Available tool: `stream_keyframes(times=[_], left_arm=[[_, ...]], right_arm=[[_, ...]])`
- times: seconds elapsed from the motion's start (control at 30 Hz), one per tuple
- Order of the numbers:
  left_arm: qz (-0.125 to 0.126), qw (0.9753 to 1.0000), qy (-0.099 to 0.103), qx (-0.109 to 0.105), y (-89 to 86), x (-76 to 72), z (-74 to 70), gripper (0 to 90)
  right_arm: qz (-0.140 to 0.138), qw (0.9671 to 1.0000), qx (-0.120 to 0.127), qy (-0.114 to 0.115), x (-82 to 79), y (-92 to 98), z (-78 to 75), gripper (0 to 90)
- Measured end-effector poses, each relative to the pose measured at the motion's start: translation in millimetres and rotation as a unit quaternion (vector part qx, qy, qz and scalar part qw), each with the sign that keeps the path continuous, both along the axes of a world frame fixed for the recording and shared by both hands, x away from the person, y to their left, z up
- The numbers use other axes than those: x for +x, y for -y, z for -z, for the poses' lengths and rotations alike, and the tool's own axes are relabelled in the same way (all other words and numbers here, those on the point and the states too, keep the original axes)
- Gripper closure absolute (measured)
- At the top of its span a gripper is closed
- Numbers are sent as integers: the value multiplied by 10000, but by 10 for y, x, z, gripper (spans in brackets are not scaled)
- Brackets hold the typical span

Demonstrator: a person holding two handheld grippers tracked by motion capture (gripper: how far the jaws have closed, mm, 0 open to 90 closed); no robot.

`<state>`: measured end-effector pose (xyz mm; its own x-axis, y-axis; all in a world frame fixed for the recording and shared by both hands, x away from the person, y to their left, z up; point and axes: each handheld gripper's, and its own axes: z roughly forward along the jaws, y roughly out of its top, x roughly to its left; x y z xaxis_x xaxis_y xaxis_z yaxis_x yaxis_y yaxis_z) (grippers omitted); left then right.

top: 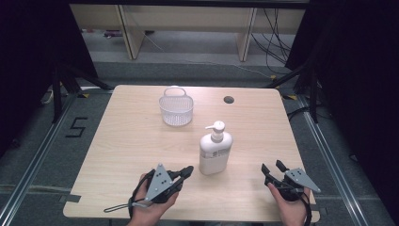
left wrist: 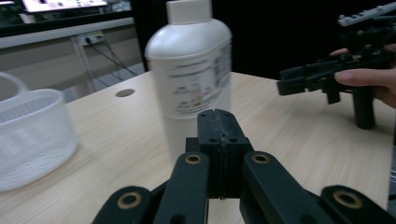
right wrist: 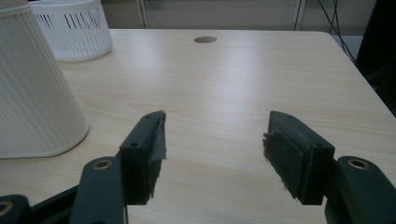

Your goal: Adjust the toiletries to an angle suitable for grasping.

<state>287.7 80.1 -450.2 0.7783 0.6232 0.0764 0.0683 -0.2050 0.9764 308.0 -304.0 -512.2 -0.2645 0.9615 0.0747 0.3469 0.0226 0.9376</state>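
A white pump bottle (top: 215, 149) stands upright near the middle of the wooden table (top: 136, 146). A small white plastic basket (top: 176, 108) sits behind it, toward the far edge. My left gripper (top: 188, 171) rests low at the front, just left of the bottle, jaws pressed together with nothing between them; the bottle (left wrist: 191, 79) looms right beyond its tip (left wrist: 218, 122). At the front right my right gripper (top: 272, 167) is open and apart from the bottle, its jaws (right wrist: 212, 140) spread over bare tabletop, the bottle's ribbed side (right wrist: 32, 88) at the left.
A round cable hole (top: 229, 99) lies in the table near the far right. The basket (right wrist: 74, 28) and hole (right wrist: 205, 39) also appear beyond the right gripper. Table legs and cables stand on the floor behind.
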Motion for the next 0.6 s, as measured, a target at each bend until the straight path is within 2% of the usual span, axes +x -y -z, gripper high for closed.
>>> stream_keyframes(times=[0.07, 0.13, 0.17, 0.23, 0.37, 0.4, 0.47, 0.53, 0.57, 0.6], left_arm=[[67, 9999, -63, 65, 84, 48, -4, 897], [121, 9999, -86, 50, 158, 106, 0, 897], [122, 9998, -88, 104, 184, 125, -4, 898], [158, 9997, -108, 127, 237, 170, -5, 898], [202, 9996, -121, 157, 322, 236, -9, 898], [201, 9996, -109, 170, 337, 247, -10, 898], [202, 9996, -128, 162, 364, 267, -4, 898], [206, 9995, -179, 151, 383, 280, -4, 898], [206, 9995, -184, 126, 395, 284, -2, 898], [205, 9995, -169, 154, 403, 290, -3, 898]], right_arm=[[-31, 9999, 68, 111, 9, 1, 10, 387], [-31, 9999, 73, 102, 11, -1, 10, 387], [-41, 10000, 58, 2, 0, -1, 1, 387], [-48, 9999, -127, 55, 4, 20, -5, 387], [-52, 9999, -116, 61, 6, 17, -4, 387], [-82, 9999, 29, 80, 7, 1, 5, 387], [-215, 9997, 85, 84, 18, 5, 11, 387], [-179, 9998, 91, 60, 16, -1, 11, 387], [-155, 9998, 6, 96, 17, 4, 8, 387], [-94, 10000, -9, 17, 9, -2, 3, 387]])
